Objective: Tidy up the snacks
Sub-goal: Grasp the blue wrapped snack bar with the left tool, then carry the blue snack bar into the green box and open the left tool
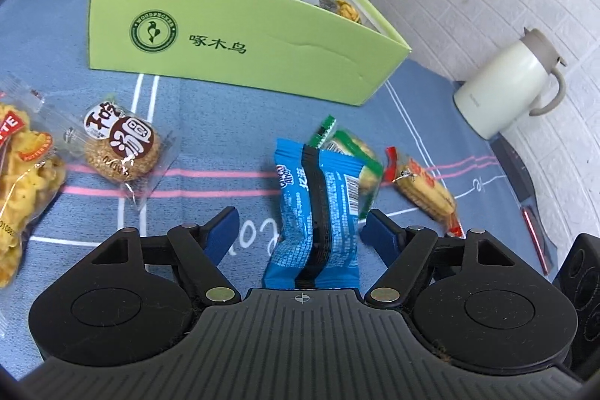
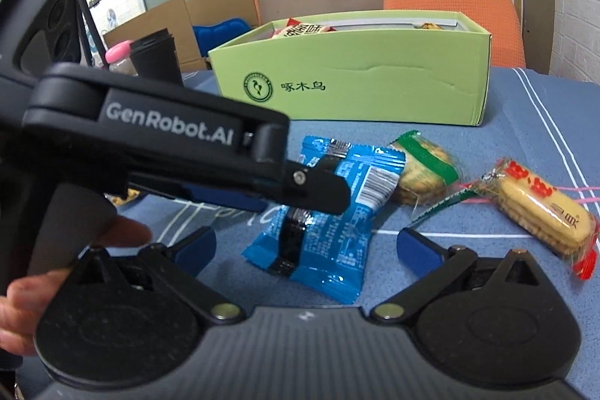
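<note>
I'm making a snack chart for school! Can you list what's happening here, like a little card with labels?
box: green box, open top, some snacks already inside
blue packet: on the cloth, between the left tongs, not squeezed
left tongs: open
right tongs: open, near the same packet
round sesame cake: on the cloth, left side
cookies: on the cloth, right side
jug: white, by the wall

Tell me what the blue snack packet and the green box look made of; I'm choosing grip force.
Blue snack packet: thin glossy plastic film, judging by the crinkles, glare spots and crimped end seams.
Green box: matte paperboard, probably; its printed front wall shows a long dent crease and folded corners, and the inside is white.
</note>
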Demonstrator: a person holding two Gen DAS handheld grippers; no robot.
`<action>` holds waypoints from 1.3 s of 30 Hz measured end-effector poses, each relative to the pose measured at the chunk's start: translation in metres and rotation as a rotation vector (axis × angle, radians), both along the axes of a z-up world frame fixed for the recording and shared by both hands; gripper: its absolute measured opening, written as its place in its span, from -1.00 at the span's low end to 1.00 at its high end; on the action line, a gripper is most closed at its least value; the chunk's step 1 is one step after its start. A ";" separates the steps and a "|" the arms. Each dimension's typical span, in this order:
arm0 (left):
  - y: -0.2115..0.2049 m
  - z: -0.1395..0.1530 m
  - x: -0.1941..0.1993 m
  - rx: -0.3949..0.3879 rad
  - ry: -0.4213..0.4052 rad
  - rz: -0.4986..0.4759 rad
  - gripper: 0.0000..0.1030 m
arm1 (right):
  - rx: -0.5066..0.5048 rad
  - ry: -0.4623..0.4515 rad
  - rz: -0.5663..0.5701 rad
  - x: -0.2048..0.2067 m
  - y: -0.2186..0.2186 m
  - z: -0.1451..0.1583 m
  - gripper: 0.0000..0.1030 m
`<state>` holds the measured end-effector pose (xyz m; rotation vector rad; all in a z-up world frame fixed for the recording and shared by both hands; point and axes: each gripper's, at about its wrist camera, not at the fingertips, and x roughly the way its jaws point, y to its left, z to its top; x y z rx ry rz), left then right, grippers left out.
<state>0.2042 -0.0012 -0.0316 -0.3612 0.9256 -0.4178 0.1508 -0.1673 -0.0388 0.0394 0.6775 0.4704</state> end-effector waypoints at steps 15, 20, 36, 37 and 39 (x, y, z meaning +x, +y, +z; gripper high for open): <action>-0.026 0.003 0.017 0.086 0.008 -0.123 -0.64 | 0.013 -0.016 -0.005 0.004 0.002 -0.003 0.51; -0.018 0.026 -0.009 0.075 -0.055 -0.102 -0.70 | 0.015 -0.075 0.006 -0.017 -0.005 0.013 0.19; -0.045 0.104 0.155 0.128 -0.191 0.007 -0.74 | 0.025 -0.192 0.026 0.176 -0.012 0.079 0.34; -0.046 0.098 0.161 0.138 -0.181 0.011 -0.76 | 0.020 -0.171 0.031 0.183 -0.011 0.073 0.33; -0.045 0.086 0.171 0.130 -0.164 0.021 -0.64 | -0.016 -0.160 0.017 0.186 -0.010 0.064 0.48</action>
